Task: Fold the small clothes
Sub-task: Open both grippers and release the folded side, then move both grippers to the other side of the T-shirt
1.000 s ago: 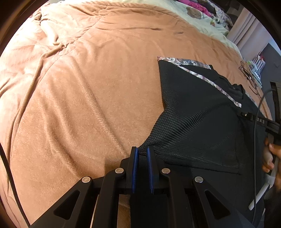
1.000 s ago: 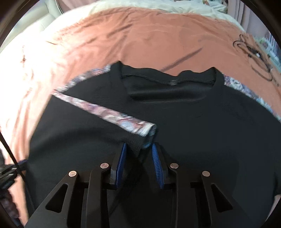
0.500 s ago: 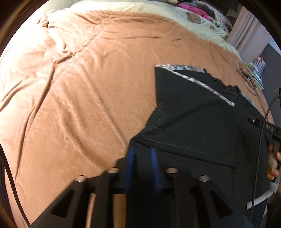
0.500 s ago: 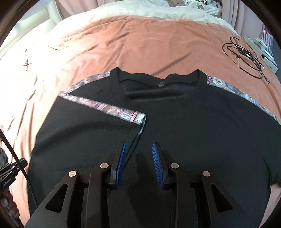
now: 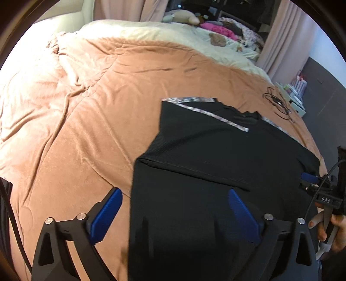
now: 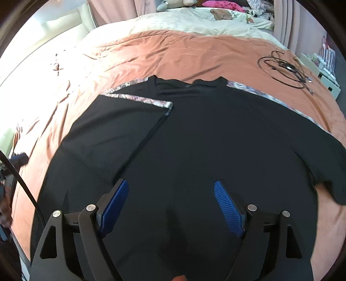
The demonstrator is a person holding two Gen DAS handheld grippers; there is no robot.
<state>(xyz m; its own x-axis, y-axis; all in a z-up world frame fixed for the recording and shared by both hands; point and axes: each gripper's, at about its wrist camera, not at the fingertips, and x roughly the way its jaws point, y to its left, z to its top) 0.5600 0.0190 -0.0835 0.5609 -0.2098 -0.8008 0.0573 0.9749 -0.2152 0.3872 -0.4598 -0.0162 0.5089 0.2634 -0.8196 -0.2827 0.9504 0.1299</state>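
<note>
A black T-shirt with patterned shoulder stripes lies flat on the orange blanket. Its left side and sleeve are folded inward over the body, the sleeve's stripe ending near the collar. The right sleeve lies spread out. My left gripper is open and empty above the shirt's left edge. My right gripper is open and empty above the shirt's lower middle. The right gripper also shows at the right edge of the left wrist view.
A coiled black cable lies on the blanket at the far right. A cream duvet with pillows and soft toys is at the back. A white shelf unit stands beside the bed on the right.
Both grippers let go of the shirt's left side and opened wide. Both pulled back and up from the shirt, which now lies with its left side folded over.
</note>
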